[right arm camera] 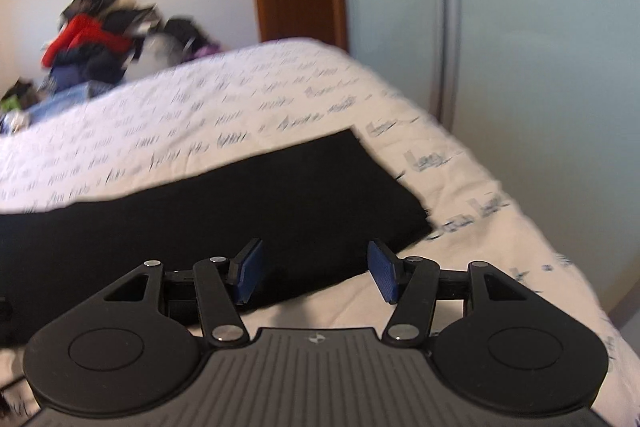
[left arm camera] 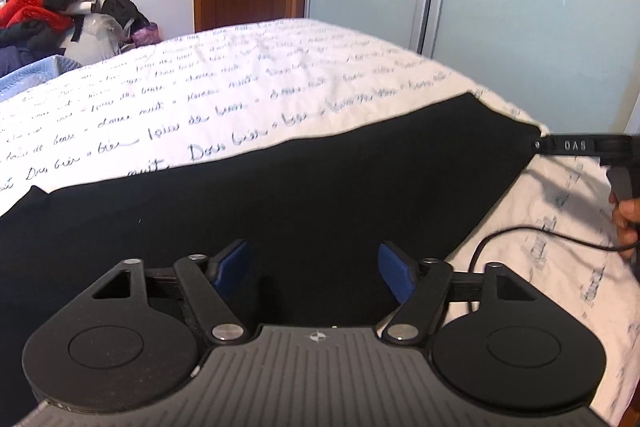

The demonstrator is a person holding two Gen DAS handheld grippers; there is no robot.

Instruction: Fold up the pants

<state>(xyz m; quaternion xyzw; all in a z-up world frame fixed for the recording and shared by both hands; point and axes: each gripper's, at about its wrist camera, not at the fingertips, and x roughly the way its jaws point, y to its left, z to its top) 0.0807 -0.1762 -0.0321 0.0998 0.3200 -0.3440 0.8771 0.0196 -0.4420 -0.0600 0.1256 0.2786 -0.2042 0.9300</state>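
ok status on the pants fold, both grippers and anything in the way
Left gripper open above the black pants. Right gripper open at their near edge, empty. Pants flat on the bedspread. Black cable beside them.

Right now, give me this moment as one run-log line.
pants: flat on bed | left gripper: open, empty, over pants | right gripper: open, empty, at pants' near edge

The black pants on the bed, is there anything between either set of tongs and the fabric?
Nothing visible. The left tongs and right tongs both stand open right over the pants, and only the printed bedspread lies around them.
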